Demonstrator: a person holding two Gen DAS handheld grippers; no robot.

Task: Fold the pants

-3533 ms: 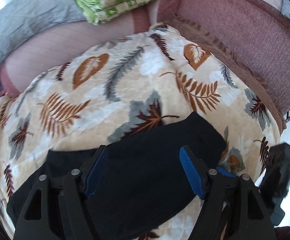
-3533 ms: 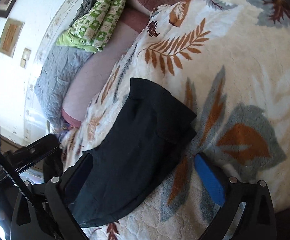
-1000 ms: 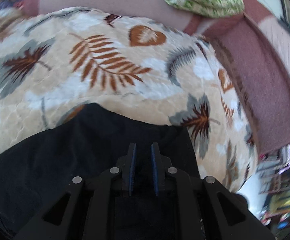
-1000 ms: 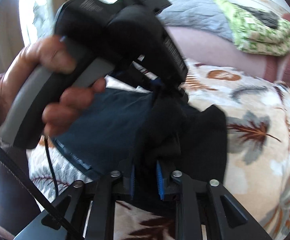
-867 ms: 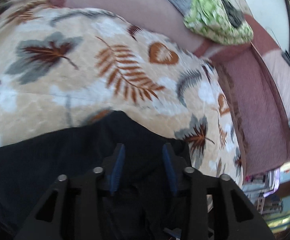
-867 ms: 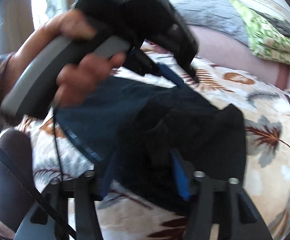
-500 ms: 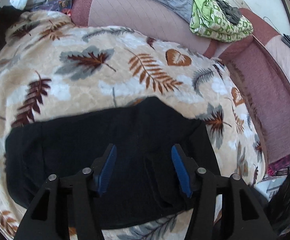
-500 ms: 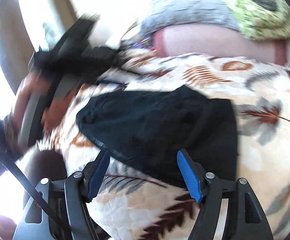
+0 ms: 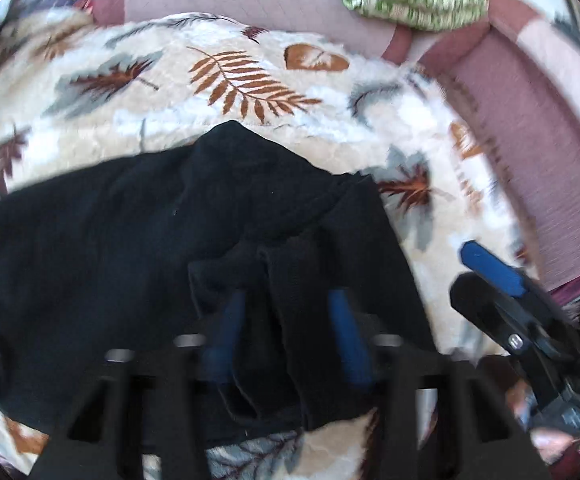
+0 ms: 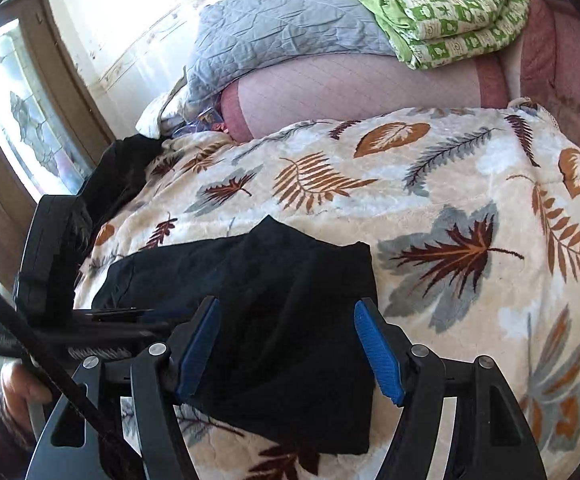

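Observation:
Black pants (image 9: 130, 240) lie folded on a leaf-patterned blanket (image 9: 250, 80). My left gripper (image 9: 286, 332) points down at their near right part. Its jaws are closing, and its blue pads (image 9: 346, 336) squeeze a raised, bunched fold of the cloth; the view is motion-blurred. In the right wrist view the pants (image 10: 290, 280) lie under my right gripper (image 10: 288, 348). It hovers open above their near edge with its pads clear of the cloth. One blue finger of the right gripper (image 9: 490, 268) shows at the right of the left wrist view.
A green checked quilt (image 10: 458, 20) and a grey quilt (image 10: 282, 28) lie on the pink bed cover (image 10: 350, 92) behind the blanket. A hand (image 10: 22, 392) holds the left gripper's handle at the left. A door and a bright window stand far left.
Both grippers let go of the lifted pants, which now lie flat and folded. The right gripper opened and drew back upward. The left jaws opened, moved sideways and are narrowing on a fold.

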